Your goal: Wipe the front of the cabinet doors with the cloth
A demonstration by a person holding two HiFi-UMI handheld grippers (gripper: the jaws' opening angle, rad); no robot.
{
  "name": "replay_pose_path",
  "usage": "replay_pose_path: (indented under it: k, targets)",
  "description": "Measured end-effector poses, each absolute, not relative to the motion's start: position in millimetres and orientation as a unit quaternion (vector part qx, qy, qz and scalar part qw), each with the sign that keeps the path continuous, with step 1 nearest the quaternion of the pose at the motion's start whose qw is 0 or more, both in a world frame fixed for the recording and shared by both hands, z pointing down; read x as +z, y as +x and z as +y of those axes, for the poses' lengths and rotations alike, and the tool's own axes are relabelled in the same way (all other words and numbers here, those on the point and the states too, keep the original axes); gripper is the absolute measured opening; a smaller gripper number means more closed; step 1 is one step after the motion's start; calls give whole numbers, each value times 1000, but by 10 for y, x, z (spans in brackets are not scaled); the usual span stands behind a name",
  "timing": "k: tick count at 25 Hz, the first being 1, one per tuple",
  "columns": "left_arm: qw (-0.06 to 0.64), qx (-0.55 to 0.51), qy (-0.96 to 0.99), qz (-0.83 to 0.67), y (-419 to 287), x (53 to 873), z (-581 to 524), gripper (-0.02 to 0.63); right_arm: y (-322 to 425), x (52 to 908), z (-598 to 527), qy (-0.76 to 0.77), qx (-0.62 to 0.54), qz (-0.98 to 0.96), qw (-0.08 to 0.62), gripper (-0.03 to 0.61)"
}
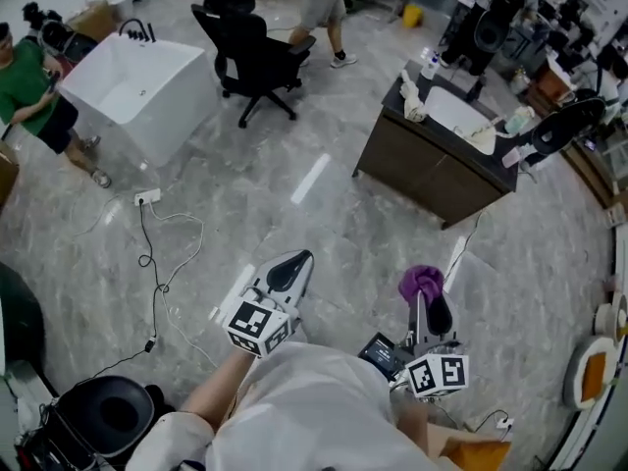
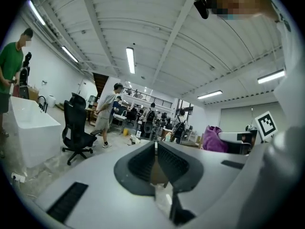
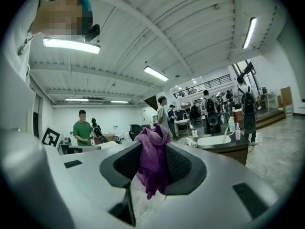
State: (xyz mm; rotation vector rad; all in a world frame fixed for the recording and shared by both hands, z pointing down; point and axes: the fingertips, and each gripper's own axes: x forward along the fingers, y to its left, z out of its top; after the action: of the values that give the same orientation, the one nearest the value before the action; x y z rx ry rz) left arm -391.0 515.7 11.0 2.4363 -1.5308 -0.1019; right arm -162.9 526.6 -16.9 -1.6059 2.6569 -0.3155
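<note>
Right gripper (image 3: 153, 150): the jaws are clamped on the cloth (image 3: 152, 163). The cloth is a purple, loosely knitted fabric bunched into a crumpled wad. One lobe stands up above the jaw tips and a ragged tail hangs below them between the ribbed black pads (image 3: 183, 163). In the head view the right gripper (image 1: 432, 300) is held low in front of the person, with the cloth (image 1: 421, 282) projecting from its tip over the floor (image 1: 294, 189). The floor is glossy grey tile with a marbled pattern. Left gripper (image 2: 156, 149): the jaws are closed tip to tip along a thin seam. Nothing is held between the ribbed black pads (image 2: 174, 163), and the smooth grey shell flares out on both sides. In the head view the left gripper (image 1: 288, 269) sits level with the right gripper and apart from it. The cabinet (image 1: 424, 172) is a dark brown box with flat front doors, a black top and a white rectangular basin. It stands well apart from both grippers, ahead and to the right. Neither the cloth nor any jaw touches it. In the right gripper view, the cabinet (image 3: 229, 152) shows behind the cloth to the right, with bottles standing on its top.
</note>
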Motion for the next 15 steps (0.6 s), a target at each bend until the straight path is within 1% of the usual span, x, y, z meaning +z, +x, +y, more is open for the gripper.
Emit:
replay_pose_path:
  k: [3,7,11,15]
  targets:
    - [128,-41,842,-522,-4087,90,4903,21,-1774,-95,5079,-522,-105,846,-2,147]
    - [150,-58,838,-521,-4160,165,4733,15,-1853,-30,4856,-530,-114,840,-17,149]
    - [168,-39,840,-515,-4089,352,4541,12,-1890,12,4539,-528,-113,842,-21,149]
    - [159,-18,838,-522,-4073,411,4243,12,-1909,118,4147,-514,-120,849,-22,149]
